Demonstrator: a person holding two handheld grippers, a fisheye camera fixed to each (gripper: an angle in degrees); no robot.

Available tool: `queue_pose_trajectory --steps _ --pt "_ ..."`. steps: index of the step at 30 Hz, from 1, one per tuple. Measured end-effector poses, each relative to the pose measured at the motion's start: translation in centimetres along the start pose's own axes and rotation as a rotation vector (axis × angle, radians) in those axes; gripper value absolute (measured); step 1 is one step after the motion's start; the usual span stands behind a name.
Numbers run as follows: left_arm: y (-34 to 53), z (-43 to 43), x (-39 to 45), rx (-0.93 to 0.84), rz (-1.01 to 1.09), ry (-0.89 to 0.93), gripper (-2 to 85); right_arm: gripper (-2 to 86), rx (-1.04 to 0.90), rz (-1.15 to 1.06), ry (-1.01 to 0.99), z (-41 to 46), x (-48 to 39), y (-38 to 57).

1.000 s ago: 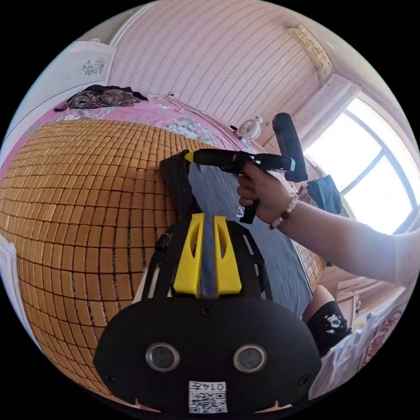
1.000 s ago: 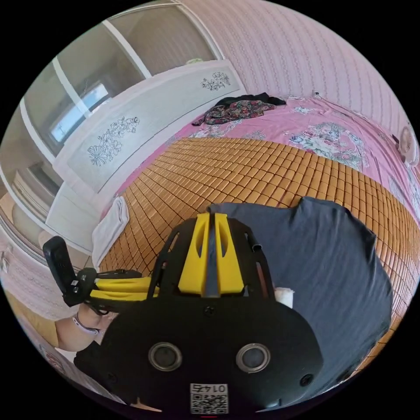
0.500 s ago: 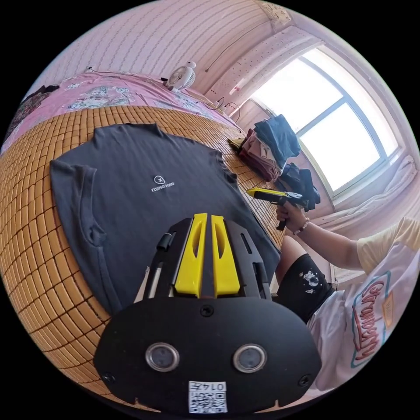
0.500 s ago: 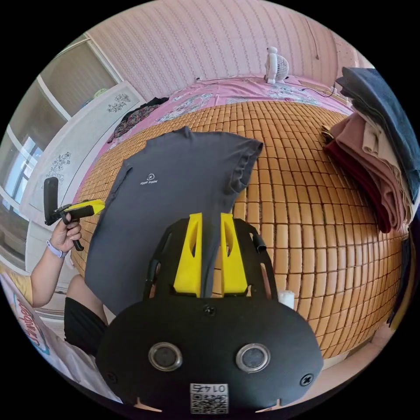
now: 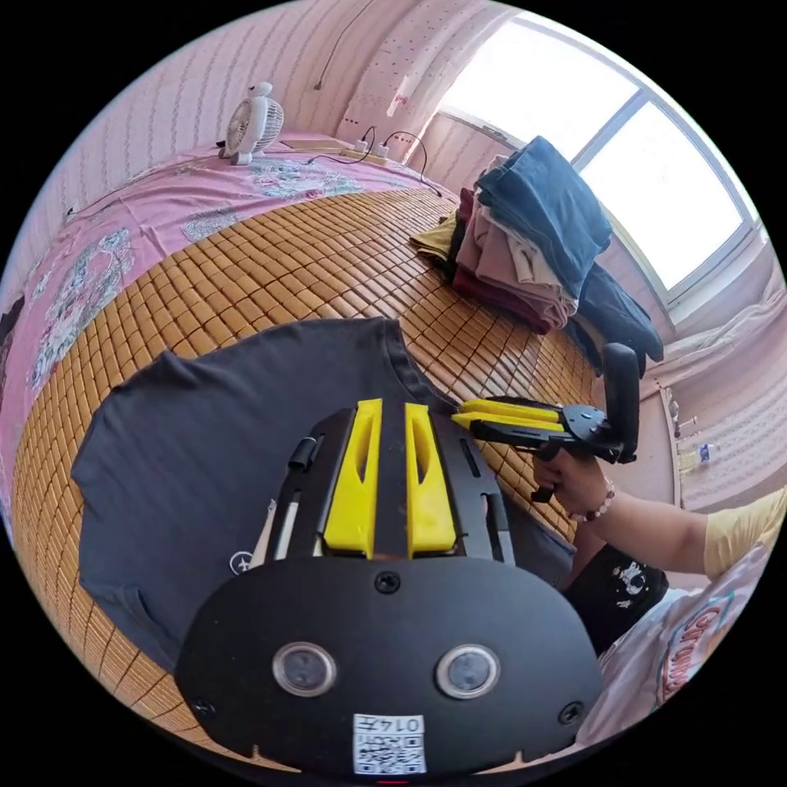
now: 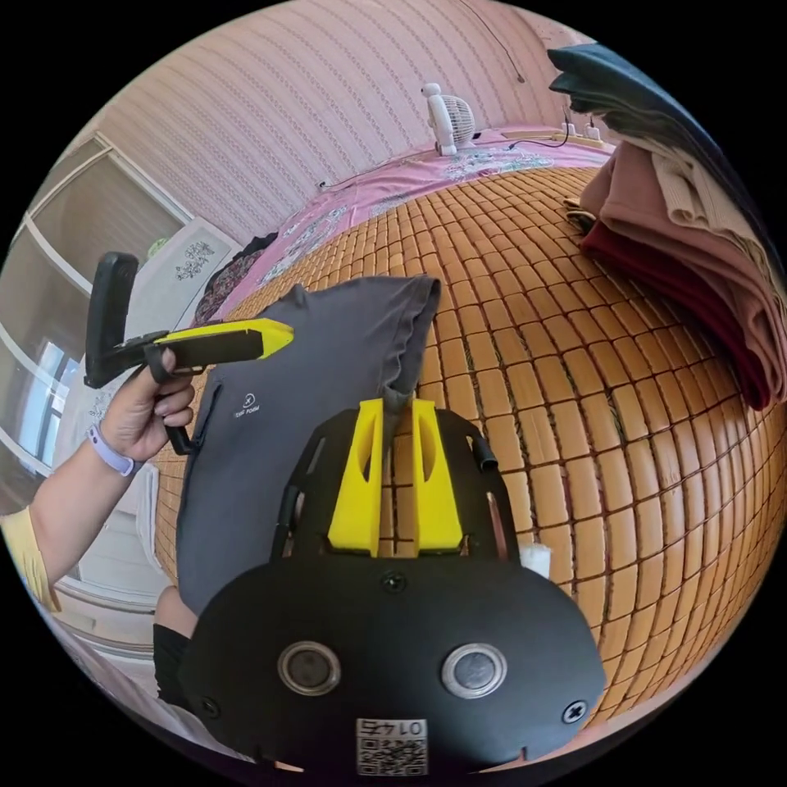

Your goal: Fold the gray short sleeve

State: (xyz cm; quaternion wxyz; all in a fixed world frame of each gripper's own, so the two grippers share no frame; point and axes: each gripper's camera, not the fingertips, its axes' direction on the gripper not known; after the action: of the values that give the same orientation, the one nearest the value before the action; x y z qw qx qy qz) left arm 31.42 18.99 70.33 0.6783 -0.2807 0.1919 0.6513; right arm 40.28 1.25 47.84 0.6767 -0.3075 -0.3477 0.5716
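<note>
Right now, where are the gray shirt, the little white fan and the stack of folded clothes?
gray shirt point(image 5: 221, 434): left gripper view, on its flat body.
white fan point(image 5: 250, 123): left gripper view, on its round grille.
stack of folded clothes point(image 5: 525, 246): left gripper view, on the pink layers midway up.

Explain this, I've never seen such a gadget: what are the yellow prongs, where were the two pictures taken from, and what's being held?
A person holds a tool in each hand; the yellow prongs are its claw. A camera rides on each, so one picture looks past the left claw, the other past the right claw. A gray shirt lies on a bamboo mat near a stack of folded clothes. The right claw pinches the shirt's sleeve, raised; whether the left claw grips cloth is unclear.
</note>
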Motion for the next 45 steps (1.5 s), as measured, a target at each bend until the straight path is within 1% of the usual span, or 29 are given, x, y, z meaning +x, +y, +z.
queue_pose_trajectory --steps 3,5,10,11,12,16,18,19,21,22,23,25,26,27,29,31,33,34,36,38,40,42,45 --pt "-4.0 2.0 1.6 0.001 0.049 -0.054 6.7 3.3 -0.004 -0.016 -0.047 -0.4 0.3 -0.2" --pt "-6.1 3.5 2.4 -0.017 0.057 -0.050 7.4 2.5 -0.004 -0.002 -0.077 -0.8 0.5 -0.3" --pt "-10.3 7.5 2.9 -0.103 -0.006 -0.041 7.3 1.9 -0.020 -0.052 -0.041 -1.5 -0.6 -0.5" --pt "-10.7 8.3 2.9 -0.131 -0.017 -0.064 4.9 1.8 -0.028 -0.076 -0.027 -1.6 -0.9 -0.6" --pt "-10.8 8.1 2.8 -0.099 -0.022 -0.098 0.7 1.8 -0.031 -0.090 -0.019 -1.7 -1.1 -0.7" --pt "-11.1 7.2 1.7 -0.132 -0.049 -0.043 -0.7 2.1 -0.044 -0.176 0.079 -2.1 -3.0 -0.5" --pt "-9.8 4.4 0.4 -0.036 -0.083 -0.035 -0.6 2.3 -0.061 -0.195 0.101 -2.6 -3.8 -0.4" --pt "-9.4 3.7 -0.1 -0.020 -0.096 -0.024 -0.5 2.6 -0.053 -0.236 0.089 -3.3 -4.5 -0.1" --pt "-7.2 1.3 -2.6 0.000 -0.159 0.005 0.2 3.4 -0.030 -0.359 0.018 -4.5 -6.1 0.6" --pt "-6.6 0.7 -3.2 0.014 -0.170 0.001 1.3 4.0 -0.038 -0.442 -0.036 -5.2 -7.0 1.1" --pt "-5.2 -0.4 -4.4 0.032 -0.196 -0.020 3.4 5.1 -0.038 -0.474 -0.072 -5.7 -7.5 1.5" --pt "-3.2 -1.9 -6.3 0.039 -0.279 -0.024 6.2 6.0 -0.049 -0.487 -0.116 -5.9 -7.6 1.8" --pt "-1.8 -2.9 -7.6 0.048 -0.316 0.027 6.2 6.3 -0.071 -0.481 -0.132 -5.6 -7.5 1.5" --pt "-0.2 -4.2 -8.7 0.085 -0.355 0.058 6.1 6.3 -0.084 -0.473 -0.132 -5.4 -7.4 1.3" --pt "2.5 -6.6 -10.0 0.156 -0.377 0.059 5.7 6.4 -0.097 -0.445 -0.135 -4.7 -7.3 0.0" --pt "5.4 -9.0 -11.1 0.194 -0.388 -0.003 5.5 6.6 -0.070 -0.423 -0.101 -4.0 -7.2 -1.5" --pt "9.7 -11.8 -12.7 0.225 -0.402 -0.131 6.4 7.1 -0.061 -0.377 -0.068 -2.9 -6.9 -3.4" --pt "10.7 -12.4 -13.1 0.238 -0.406 -0.163 6.8 7.9 -0.054 -0.361 -0.055 -2.1 -6.7 -4.8" --pt "14.9 -14.1 -15.0 0.280 -0.471 -0.253 8.0 10.4 -0.024 -0.387 -0.009 -0.9 -6.9 -6.4" --pt "17.1 -14.2 -16.5 0.246 -0.542 -0.264 9.3 12.8 -0.014 -0.413 0.106 1.2 -7.3 -8.1" --pt "18.3 -13.7 -17.7 0.185 -0.581 -0.258 11.2 13.1 -0.049 -0.406 0.137 2.8 -7.4 -9.2" --pt "18.9 -12.9 -18.5 0.160 -0.601 -0.279 12.4 12.8 -0.092 -0.383 0.144 4.3 -7.4 -10.0" --pt "19.1 -12.6 -18.8 0.190 -0.609 -0.326 11.0 9.0 -0.057 -0.367 0.123 5.0 -7.8 -10.9"
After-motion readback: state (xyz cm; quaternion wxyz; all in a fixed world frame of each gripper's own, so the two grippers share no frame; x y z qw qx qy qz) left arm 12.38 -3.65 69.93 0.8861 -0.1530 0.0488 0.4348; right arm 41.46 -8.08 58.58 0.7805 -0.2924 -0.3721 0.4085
